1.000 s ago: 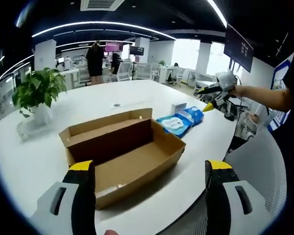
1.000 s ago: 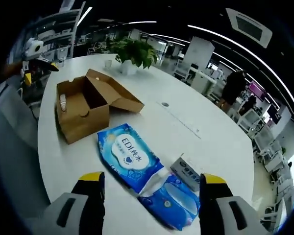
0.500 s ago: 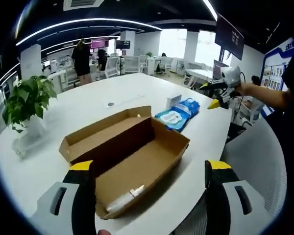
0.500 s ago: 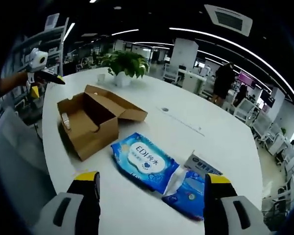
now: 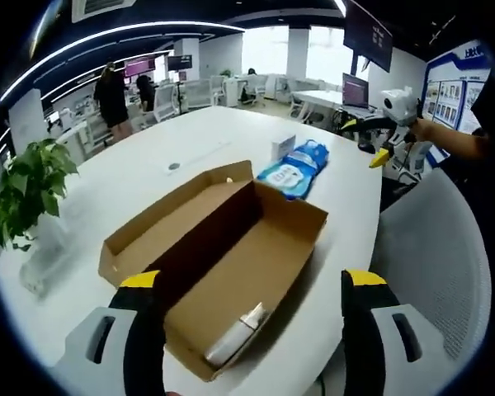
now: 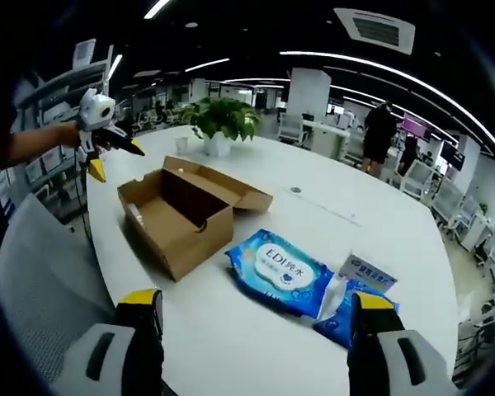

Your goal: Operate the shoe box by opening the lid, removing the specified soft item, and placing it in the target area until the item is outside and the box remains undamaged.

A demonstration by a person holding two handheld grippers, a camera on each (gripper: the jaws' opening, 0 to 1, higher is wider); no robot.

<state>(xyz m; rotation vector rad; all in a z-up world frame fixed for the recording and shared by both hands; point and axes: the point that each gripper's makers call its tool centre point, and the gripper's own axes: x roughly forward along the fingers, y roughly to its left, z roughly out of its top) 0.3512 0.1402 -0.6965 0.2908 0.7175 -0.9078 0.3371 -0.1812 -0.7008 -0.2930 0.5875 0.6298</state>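
Note:
The brown cardboard shoe box (image 5: 231, 256) (image 6: 190, 216) lies open on the white table, lid flap folded back. A small pale wrapped item (image 5: 235, 337) rests at its near end in the left gripper view. Two blue wet-wipe packs (image 6: 280, 271) (image 5: 293, 169) lie beside the box. My left gripper (image 5: 247, 330) hovers open above the box's near end; it appears in the right gripper view as the other gripper (image 6: 99, 132). My right gripper (image 6: 256, 346) is open over the table edge, short of the wipes; the left gripper view shows it far right (image 5: 388, 124).
A potted plant (image 6: 223, 120) (image 5: 25, 186) stands on the table behind the box. A small white card box (image 6: 367, 271) sits by the wipes. A grey chair back (image 5: 429, 256) is close on the right. People and desks fill the office behind.
Both views have shifted with the hands. The left camera has risen over the box, revealing the pale item inside. The right gripper has pulled back from the wipes.

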